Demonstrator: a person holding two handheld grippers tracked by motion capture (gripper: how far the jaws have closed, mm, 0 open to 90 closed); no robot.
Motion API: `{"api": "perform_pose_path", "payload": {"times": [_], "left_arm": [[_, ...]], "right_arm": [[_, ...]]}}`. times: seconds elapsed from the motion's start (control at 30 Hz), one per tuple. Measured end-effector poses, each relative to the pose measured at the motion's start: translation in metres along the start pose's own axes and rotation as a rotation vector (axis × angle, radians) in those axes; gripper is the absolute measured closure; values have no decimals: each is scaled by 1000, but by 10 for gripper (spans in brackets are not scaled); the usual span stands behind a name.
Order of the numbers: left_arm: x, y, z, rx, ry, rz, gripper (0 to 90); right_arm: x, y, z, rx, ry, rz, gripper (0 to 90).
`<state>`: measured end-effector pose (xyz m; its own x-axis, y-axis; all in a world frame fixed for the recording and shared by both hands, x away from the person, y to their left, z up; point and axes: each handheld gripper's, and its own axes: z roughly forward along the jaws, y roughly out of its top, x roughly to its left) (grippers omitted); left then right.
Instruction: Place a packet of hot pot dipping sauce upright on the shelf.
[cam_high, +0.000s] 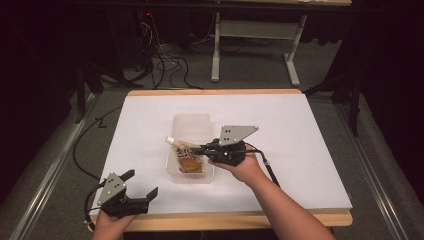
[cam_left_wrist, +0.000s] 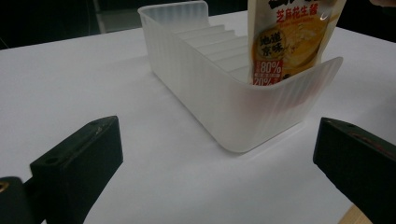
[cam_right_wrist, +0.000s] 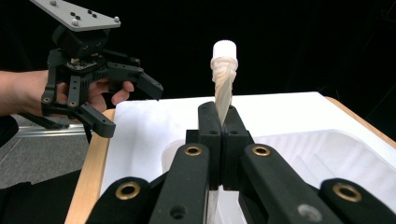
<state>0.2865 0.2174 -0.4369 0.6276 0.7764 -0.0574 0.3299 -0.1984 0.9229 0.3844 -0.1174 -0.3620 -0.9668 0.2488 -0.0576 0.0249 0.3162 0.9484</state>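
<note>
Sauce pouch (cam_left_wrist: 288, 42), pinched near its spout by the right claw (cam_right_wrist: 222, 116), stands partly inside the translucent bin (cam_high: 176, 172) on the counter (cam_high: 300, 150), apparently mid-placement, while the left claw (cam_high: 142, 185) waits wide open and empty.

A white sheet (cam_high: 300, 150) is covering the wooden table (cam_high: 240, 220), leaving its near edge showing. Cables (cam_high: 165, 60) are lying tangled on the floor beyond, left of a grey frame (cam_high: 216, 50).

My bench (cam_high: 300, 150), white top with wood edge; translucent ribbed bin (cam_high: 191, 125) rests near centre, toward six o'clock.
</note>
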Motion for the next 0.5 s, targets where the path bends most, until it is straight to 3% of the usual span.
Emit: {"api": "perform_pose_path", "payload": {"times": [0.23,0.5], "left_arm": [[0,0,-1,-8,4,1,19],[1,0,-1,-8,5,-1,19]], "right_arm": [[4,1,15,-16,12,4,900],[4,-4,18,-8,6,12,900]]}}
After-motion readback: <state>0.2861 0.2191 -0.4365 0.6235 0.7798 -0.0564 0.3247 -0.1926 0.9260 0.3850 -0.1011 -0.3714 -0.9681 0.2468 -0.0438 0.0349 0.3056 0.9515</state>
